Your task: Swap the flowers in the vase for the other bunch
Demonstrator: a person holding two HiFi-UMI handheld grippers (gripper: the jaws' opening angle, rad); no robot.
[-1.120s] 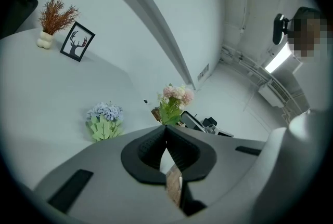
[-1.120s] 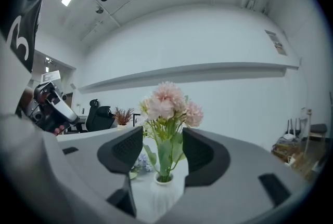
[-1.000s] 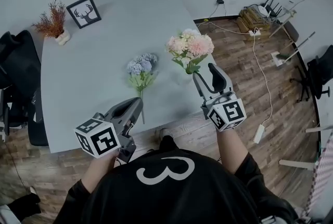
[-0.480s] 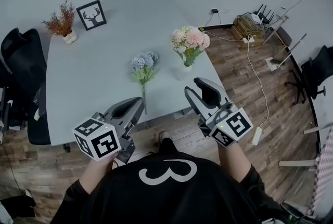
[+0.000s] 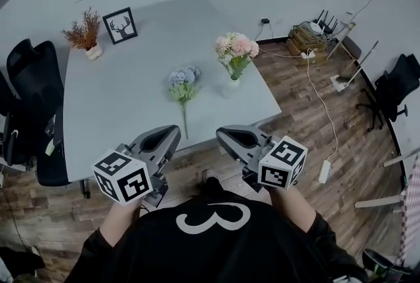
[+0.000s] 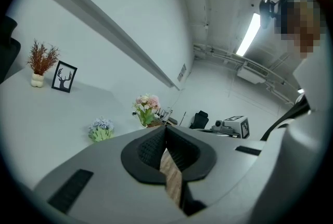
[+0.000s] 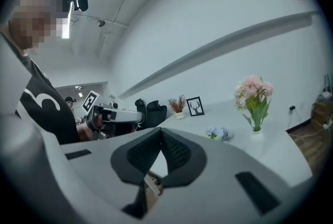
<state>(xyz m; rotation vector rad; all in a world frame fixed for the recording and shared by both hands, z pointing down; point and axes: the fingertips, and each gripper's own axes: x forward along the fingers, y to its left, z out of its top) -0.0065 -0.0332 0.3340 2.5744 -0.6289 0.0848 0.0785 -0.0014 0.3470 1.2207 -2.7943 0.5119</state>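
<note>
Your left gripper (image 5: pixel 172 132) closed, empty; right gripper (image 5: pixel 223 132) just closed, empty; pink flower bunch (image 5: pixel 236 46) upright in small white vase (image 5: pixel 231 86), right edge of grey table (image 5: pixel 125 98); blue flower bunch (image 5: pixel 182 78) flat mid-table

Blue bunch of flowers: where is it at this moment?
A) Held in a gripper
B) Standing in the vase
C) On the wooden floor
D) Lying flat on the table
D: the blue bunch lies flat on the grey table, to the left of the vase, which holds the pink flowers.
</note>
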